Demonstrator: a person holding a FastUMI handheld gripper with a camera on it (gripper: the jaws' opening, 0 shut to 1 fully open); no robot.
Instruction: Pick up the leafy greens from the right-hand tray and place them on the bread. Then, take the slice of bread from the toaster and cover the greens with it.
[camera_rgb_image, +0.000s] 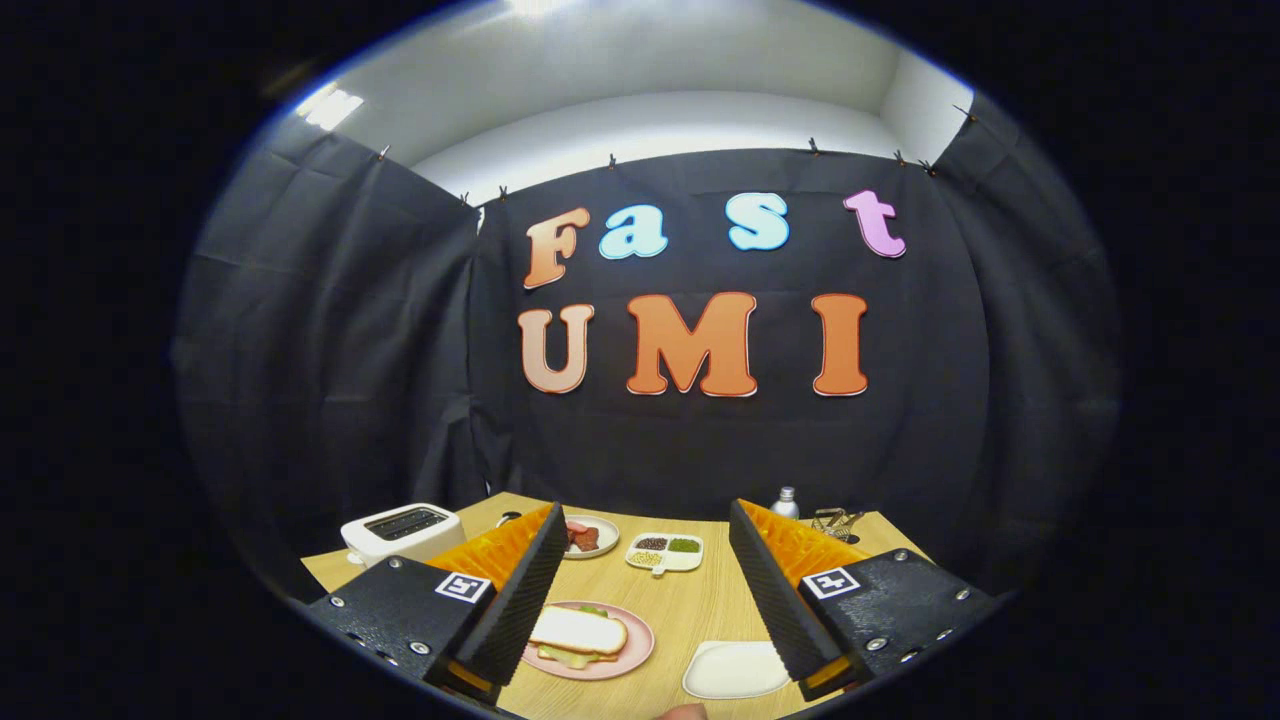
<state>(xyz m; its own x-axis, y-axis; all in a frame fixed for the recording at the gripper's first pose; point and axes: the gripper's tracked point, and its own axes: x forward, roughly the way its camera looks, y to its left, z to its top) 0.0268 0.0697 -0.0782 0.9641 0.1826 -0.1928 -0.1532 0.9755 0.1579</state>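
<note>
Below open tool (640, 590): sandwich (578, 632) on pink plate (640, 645)

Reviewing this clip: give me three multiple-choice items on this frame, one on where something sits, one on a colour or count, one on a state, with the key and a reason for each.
1. Where is the white toaster?
A. Beyond the left finger, at the wooden table's far left corner
B. Between the fingers
C. On the pink plate

2. How many compartments of the white divided dish hold food?
A. One
B. Three
C. Five

3. What state is the gripper in?
A. Shut on bread
B. Shut on nothing
C. Open, holding nothing

Key: 1 A, it stands past the left finger by the table corner. 2 B, dark, green and pale fillings show. 3 C, the fingers stand wide apart, with the bread slice lying over greens on the pink plate between them.
</note>
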